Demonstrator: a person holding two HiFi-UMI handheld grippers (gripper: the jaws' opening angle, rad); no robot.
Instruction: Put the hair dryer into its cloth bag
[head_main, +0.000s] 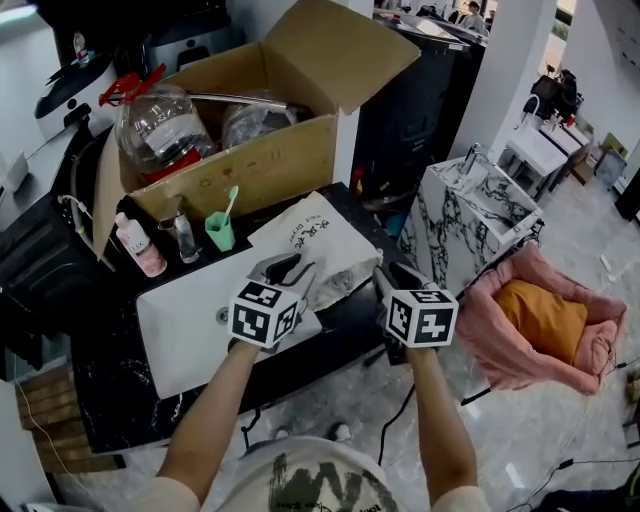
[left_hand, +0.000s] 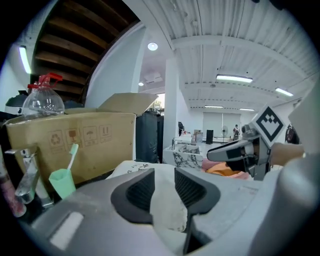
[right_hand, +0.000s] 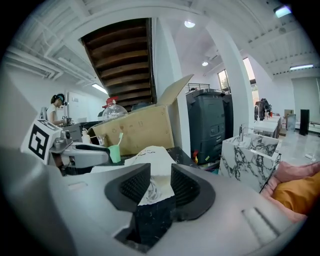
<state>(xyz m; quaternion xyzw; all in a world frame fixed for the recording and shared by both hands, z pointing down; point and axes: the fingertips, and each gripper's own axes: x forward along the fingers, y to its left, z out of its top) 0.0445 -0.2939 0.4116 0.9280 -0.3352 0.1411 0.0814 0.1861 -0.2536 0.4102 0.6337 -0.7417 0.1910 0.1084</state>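
Observation:
The white cloth bag (head_main: 310, 245) with dark print lies on the black table (head_main: 345, 310), in front of the cardboard box. I see no hair dryer in any view. My left gripper (head_main: 285, 270) hovers over the bag's near left edge. In the left gripper view its jaws (left_hand: 164, 172) stand apart, with white cloth (left_hand: 167, 212) showing in the gap. My right gripper (head_main: 395, 275) is at the bag's near right corner. In the right gripper view its jaws (right_hand: 160, 170) also stand apart, and the bag's corner (right_hand: 156, 182) shows between them over the dark tabletop.
An open cardboard box (head_main: 250, 160) holding clear plastic bottles stands behind the bag. A green cup with a toothbrush (head_main: 220, 230) and a pink bottle (head_main: 140, 248) sit at its left. A white board (head_main: 185, 320) lies near left. A marbled cabinet (head_main: 480, 210) and pink basket (head_main: 545, 325) stand right.

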